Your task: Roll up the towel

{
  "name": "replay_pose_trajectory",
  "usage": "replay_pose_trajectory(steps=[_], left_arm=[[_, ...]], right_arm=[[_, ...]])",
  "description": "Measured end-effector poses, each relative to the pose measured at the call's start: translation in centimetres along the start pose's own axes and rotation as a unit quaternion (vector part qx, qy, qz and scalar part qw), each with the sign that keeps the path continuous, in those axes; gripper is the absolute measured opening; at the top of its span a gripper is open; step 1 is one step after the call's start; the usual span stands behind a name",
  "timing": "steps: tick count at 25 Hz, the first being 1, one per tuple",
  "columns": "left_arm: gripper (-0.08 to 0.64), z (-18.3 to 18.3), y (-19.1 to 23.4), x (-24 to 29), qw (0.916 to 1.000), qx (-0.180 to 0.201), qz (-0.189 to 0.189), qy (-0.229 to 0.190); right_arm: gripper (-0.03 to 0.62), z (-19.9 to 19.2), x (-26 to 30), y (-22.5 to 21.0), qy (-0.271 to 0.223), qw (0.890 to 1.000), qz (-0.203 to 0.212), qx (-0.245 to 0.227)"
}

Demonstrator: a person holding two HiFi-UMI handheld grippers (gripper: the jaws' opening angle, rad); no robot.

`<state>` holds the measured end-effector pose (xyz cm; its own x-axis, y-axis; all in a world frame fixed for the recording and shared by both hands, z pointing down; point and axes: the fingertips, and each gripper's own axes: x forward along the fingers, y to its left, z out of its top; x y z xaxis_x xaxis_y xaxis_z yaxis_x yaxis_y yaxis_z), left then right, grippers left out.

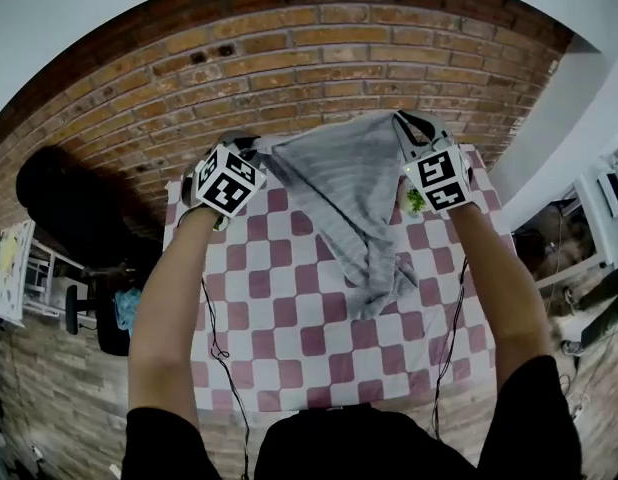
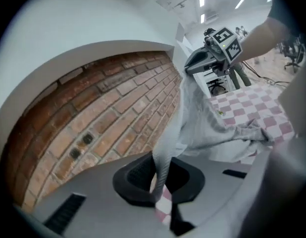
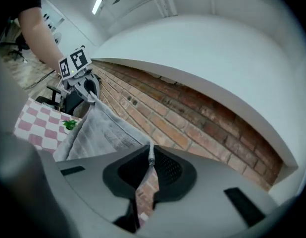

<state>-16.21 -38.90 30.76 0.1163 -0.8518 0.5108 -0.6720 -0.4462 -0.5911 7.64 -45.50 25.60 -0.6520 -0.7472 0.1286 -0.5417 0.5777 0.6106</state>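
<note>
A grey towel hangs in the air above the red-and-white checked tablecloth, stretched between both grippers, its lower end drooping onto the cloth. My left gripper is shut on the towel's left top corner; in the left gripper view the towel runs from its pads across to the other gripper. My right gripper is shut on the right top corner; in the right gripper view the towel's edge is pinched at the pads. Both grippers are raised toward the brick wall.
A red brick wall stands right behind the table. A small green plant sits at the table's far right, partly behind my right gripper. A black chair stands left of the table. Cables hang over the table's front.
</note>
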Motion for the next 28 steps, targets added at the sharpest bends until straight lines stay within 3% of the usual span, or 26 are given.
replay_pose_trajectory(steps=[5, 9, 11, 16, 22, 28], left_arm=[[0.010, 8.1, 11.7, -3.9, 0.9915, 0.067, 0.112, -0.007], [0.011, 15.0, 18.7, -10.1, 0.9657, 0.121, 0.225, -0.047], [0.011, 17.2, 20.1, -13.2, 0.9533, 0.142, 0.257, -0.071], [0.011, 17.0, 19.6, -17.0, 0.9401, 0.181, 0.277, -0.081], [0.011, 13.3, 16.9, -17.1, 0.9437, 0.196, 0.261, -0.054], [0.011, 15.0, 17.1, -21.5, 0.9336, 0.192, 0.291, -0.085]], right_arm=[[0.025, 9.7, 2.5, -9.7, -0.046, 0.991, -0.067, -0.103], [0.025, 17.8, 0.3, -15.6, -0.113, 0.978, -0.141, -0.107], [0.025, 20.4, -1.5, -16.6, -0.147, 0.973, -0.153, -0.089], [0.040, 20.7, -3.7, -14.7, -0.176, 0.973, -0.125, -0.078], [0.037, 17.2, -3.4, -9.9, -0.147, 0.982, -0.083, -0.080], [0.034, 20.8, -6.2, -10.9, -0.176, 0.974, -0.115, -0.084]])
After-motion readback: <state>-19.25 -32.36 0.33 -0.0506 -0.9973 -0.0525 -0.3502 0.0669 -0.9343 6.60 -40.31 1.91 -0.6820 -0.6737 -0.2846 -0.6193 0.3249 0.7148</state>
